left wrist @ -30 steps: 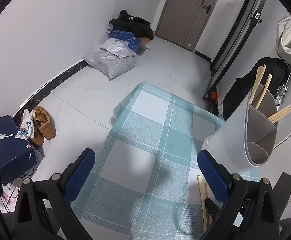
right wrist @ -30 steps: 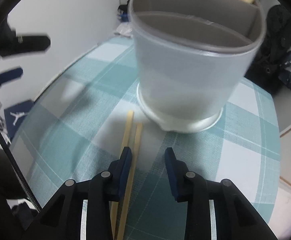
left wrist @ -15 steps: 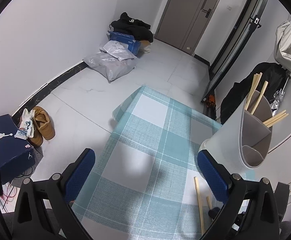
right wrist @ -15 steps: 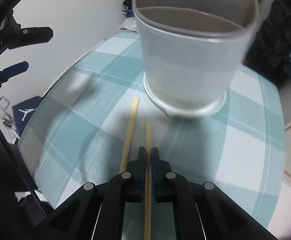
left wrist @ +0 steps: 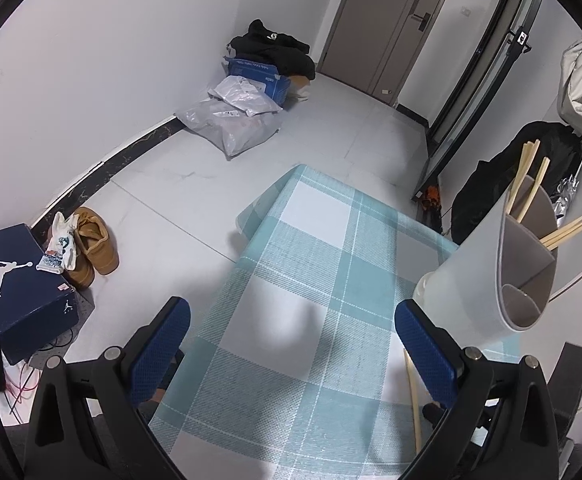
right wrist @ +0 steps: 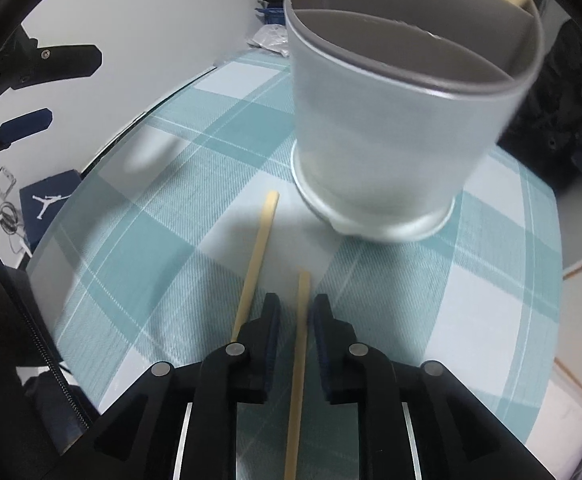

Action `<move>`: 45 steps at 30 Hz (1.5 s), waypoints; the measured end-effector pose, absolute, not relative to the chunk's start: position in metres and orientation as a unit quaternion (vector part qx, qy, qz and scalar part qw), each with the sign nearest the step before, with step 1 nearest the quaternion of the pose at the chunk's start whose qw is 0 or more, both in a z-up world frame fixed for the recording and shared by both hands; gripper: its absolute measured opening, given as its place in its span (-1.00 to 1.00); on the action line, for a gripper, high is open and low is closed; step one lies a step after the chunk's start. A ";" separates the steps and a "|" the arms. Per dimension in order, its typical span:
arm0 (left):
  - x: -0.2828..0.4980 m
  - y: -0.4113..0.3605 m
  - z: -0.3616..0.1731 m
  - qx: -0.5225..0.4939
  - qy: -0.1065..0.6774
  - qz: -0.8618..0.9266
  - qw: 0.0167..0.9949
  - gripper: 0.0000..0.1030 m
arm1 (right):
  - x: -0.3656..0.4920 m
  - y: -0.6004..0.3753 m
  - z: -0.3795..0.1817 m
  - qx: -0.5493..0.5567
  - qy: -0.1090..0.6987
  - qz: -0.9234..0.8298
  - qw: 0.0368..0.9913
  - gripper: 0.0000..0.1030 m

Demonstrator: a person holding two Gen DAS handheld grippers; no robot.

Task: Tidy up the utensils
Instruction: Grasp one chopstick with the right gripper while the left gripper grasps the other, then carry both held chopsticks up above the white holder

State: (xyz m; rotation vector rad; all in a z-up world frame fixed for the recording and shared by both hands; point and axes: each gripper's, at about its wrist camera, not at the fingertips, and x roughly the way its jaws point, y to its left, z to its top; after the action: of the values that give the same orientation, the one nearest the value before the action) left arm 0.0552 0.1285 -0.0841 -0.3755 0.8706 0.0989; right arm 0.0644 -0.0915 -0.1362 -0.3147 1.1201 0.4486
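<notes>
We hold the right gripper [right wrist: 294, 312] tilted down over the tabletop [right wrist: 491, 280], which is covered in a teal and white checked cloth. Its jaws are opening, and one chopstick [right wrist: 299, 344] runs lengthwise between the blue pads [right wrist: 273, 320]; a narrow gap shows on each side of it, so the pads are not pressing on it. A second chopstick [right wrist: 255, 264] lies on the cloth just to the left, angled slightly away, with its far end close to the foot of the utensil holder [right wrist: 391, 128]. That holder, a pale cup with a grey lining and divided compartments, stands on the cloth near the table's far edge in the right wrist view, and more chopsticks [left wrist: 531, 188] lean out of its compartments. Our left gripper [left wrist: 291, 344] hangs above the cloth near the table's left edge with its fingers spread wide and nothing between them. In the left wrist view the holder sits at the right, beside that gripper's right finger. On the floor beyond the table we see a dark blue shoebox [left wrist: 15, 276], a pair of tan shoes [left wrist: 95, 246] and some plastic bags [left wrist: 235, 124] by the wall.
</notes>
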 end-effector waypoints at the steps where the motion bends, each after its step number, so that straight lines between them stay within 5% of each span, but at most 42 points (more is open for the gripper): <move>1: 0.056 0.127 -0.086 -0.178 0.422 0.048 0.888 0.95 | 0.065 -0.090 -0.137 -0.146 0.524 0.213 0.811 -0.64; 4: 0.060 0.121 -0.093 -0.177 0.438 0.033 0.881 0.95 | 0.067 -0.096 -0.136 -0.129 0.527 0.226 0.809 -0.90; 24: 0.078 0.032 -0.128 -0.039 0.520 -0.043 0.852 0.93 | 0.088 -0.222 -0.098 0.231 0.485 0.215 0.816 -0.90; 32: 0.080 0.018 -0.131 -0.012 0.526 -0.022 0.850 0.02 | 0.086 -0.248 -0.086 0.273 0.456 0.210 0.821 -0.90; 36: 0.077 0.017 -0.129 -0.018 0.518 -0.020 0.855 -0.78 | 0.077 -0.255 -0.070 0.279 0.435 0.206 0.831 -0.90; 45: 0.071 0.029 -0.119 -0.084 0.496 -0.013 0.864 -0.94 | 0.075 -0.258 -0.053 0.230 0.395 0.199 0.867 -0.90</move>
State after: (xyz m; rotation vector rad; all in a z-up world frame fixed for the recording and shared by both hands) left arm 0.0707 0.0293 -0.1189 -0.1764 1.0406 -0.0263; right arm 0.0748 -0.2577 -0.0525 0.4821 0.8272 0.4169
